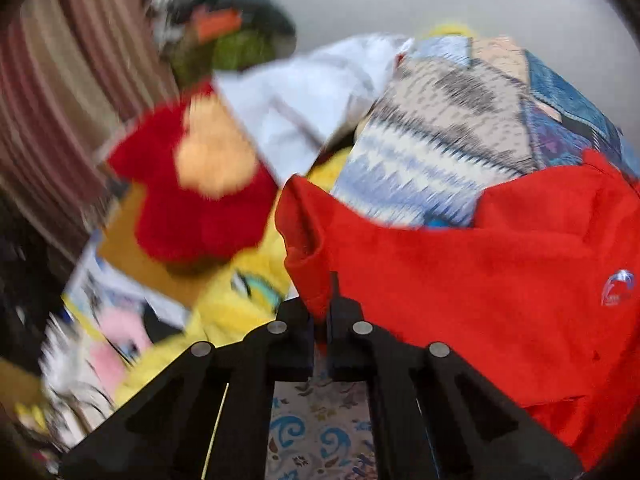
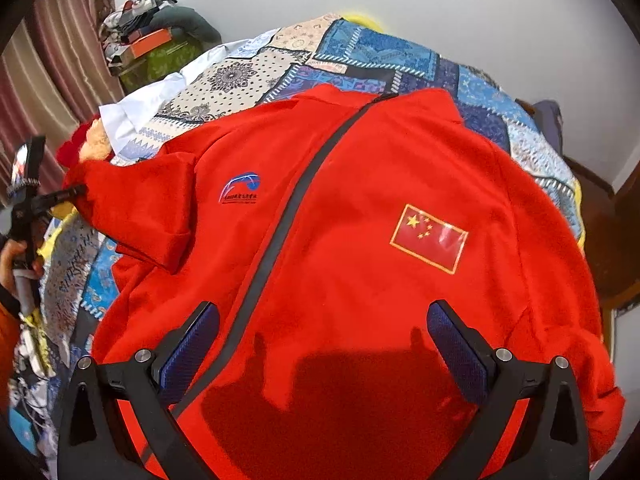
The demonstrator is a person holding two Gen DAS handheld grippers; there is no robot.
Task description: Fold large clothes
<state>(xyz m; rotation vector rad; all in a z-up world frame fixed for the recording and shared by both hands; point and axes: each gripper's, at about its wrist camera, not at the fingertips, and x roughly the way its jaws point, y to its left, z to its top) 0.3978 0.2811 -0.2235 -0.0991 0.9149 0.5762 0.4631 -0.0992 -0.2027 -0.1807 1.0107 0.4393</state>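
A large red zip jacket lies front-up on a patterned blue and beige bedspread. It has a dark zip, a blue logo and a flag patch. My left gripper is shut on the jacket's sleeve edge and holds it lifted; it also shows at the left of the right wrist view. My right gripper is open and empty, hovering over the jacket's lower front. The left wrist view is blurred.
A red and tan plush toy and a white cloth lie at the bed's left side. A pile of clutter stands by striped curtains. Yellow bedding and papers sit below left. A dark wooden piece is at right.
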